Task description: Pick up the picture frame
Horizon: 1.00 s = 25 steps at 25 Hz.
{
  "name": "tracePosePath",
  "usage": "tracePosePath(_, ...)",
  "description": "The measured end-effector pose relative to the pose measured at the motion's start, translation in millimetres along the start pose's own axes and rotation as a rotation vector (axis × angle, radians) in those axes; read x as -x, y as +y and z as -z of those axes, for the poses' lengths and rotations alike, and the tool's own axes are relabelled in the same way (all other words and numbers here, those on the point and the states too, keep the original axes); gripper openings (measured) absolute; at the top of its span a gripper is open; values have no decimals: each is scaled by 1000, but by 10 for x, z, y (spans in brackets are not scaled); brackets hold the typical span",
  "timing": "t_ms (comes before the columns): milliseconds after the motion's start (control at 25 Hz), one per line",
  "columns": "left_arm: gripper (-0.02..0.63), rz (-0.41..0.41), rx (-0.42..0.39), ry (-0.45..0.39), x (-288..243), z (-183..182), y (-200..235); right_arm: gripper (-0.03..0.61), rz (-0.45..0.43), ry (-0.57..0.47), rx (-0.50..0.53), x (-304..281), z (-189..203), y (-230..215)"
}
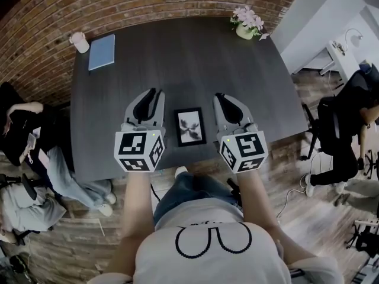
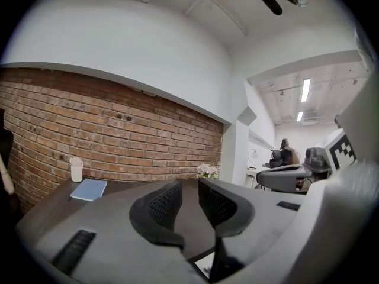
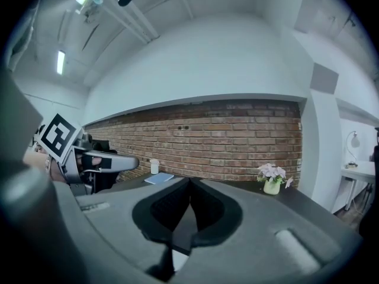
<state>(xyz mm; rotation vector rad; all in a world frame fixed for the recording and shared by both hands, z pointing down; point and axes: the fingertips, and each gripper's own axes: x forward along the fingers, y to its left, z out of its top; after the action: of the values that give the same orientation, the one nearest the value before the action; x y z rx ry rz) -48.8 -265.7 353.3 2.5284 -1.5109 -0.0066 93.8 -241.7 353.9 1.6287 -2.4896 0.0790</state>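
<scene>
Left claw (image 1: 152, 94): jaws stand a narrow slit apart with nothing between them. In the left gripper view (image 2: 190, 185) only dark worktop shows through the gap. It points almost level toward the brick wall (image 1: 148, 5).
Right claw (image 1: 223, 97): jaws are closed together and empty, tips meeting in the right gripper view (image 3: 189, 183). It also points almost level.
Picture frame (image 1: 190, 126): lies flat, picture side up, between the two claws and just beside each, touched by neither. It sits near the front edge of the worktop.
Worktop (image 1: 177, 58): dark and mostly bare around the frame. A blue notebook (image 1: 102, 52) and a white cup (image 1: 79, 42) sit at the far left, and a pot of flowers (image 1: 249, 23) at the far right, all well apart from the frame.
Step in hand: the approach, as I judge it; no grip has started.
Doing it well: spread the jaws of whichever claw will take the frame wide, since a slit or a closed pair cannot straddle it. Tip that claw's nose down toward a side rail. Because the frame lies flat, one jaw likely has to slide under an edge. The other claw can brace the opposite rail so the frame does not skid.
Risk: a pinch on the thin rim may slip, or may push the frame across the smooth top toward the front edge.
</scene>
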Motion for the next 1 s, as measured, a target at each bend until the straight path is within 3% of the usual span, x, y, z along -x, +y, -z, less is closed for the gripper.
tracePosePath(120, 176, 24, 19, 25, -57, 84, -56, 33, -9, 14, -23, -40, 65, -52)
tracePosePath(320, 186, 30, 79, 138, -137, 295, -99, 235, -58, 55, -89, -164, 199, -99)
tracePosePath(400, 186, 4, 89, 157, -163, 354, -78, 285, -77, 71, -114, -207, 265, -125)
tracePosePath(720, 186, -60, 155, 193, -281, 725, 6, 272, -134, 190, -213, -381, 684, -259)
tracePosePath(1000, 184, -83, 170, 322, -301, 1315, -32, 215, -178, 316, -215, -423, 1143, -230)
